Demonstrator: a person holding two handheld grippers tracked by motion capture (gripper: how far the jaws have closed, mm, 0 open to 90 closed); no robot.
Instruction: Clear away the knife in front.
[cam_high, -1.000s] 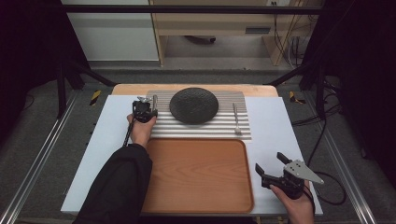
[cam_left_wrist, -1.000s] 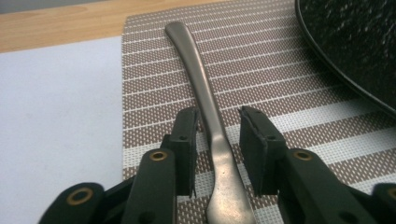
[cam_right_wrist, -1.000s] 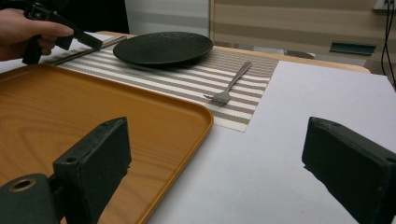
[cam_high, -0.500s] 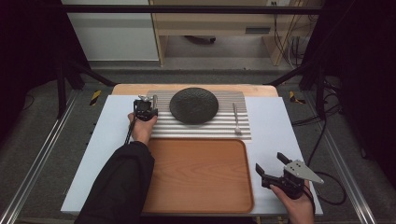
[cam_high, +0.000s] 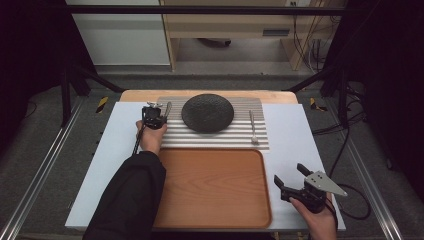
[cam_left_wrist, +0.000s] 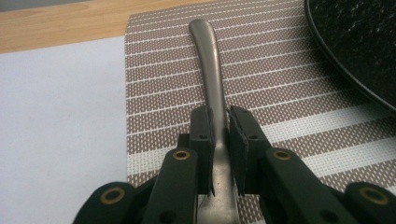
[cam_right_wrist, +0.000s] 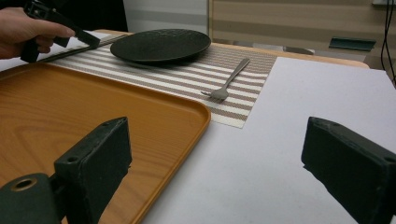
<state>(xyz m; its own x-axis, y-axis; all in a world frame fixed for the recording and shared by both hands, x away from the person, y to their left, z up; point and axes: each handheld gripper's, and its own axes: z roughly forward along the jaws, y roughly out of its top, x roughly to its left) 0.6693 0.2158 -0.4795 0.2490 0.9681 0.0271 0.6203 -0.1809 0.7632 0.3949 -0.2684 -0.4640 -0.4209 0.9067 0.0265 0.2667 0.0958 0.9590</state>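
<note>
Gripping a metal utensil handle (cam_left_wrist: 211, 79) on the striped placemat (cam_left_wrist: 289, 107), left gripper (cam_left_wrist: 218, 128) just closed

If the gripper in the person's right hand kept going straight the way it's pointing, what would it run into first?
Probably the fork. The right gripper has its fingers wide apart over bare table, aimed toward the fork on the striped mat. The wooden tray lies just to one side, though depth is hard to judge.

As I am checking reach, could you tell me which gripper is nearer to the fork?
Right. The right gripper hovers open beside the wooden tray, below the fork; the left gripper grips a utensil handle beyond the plate.
</note>
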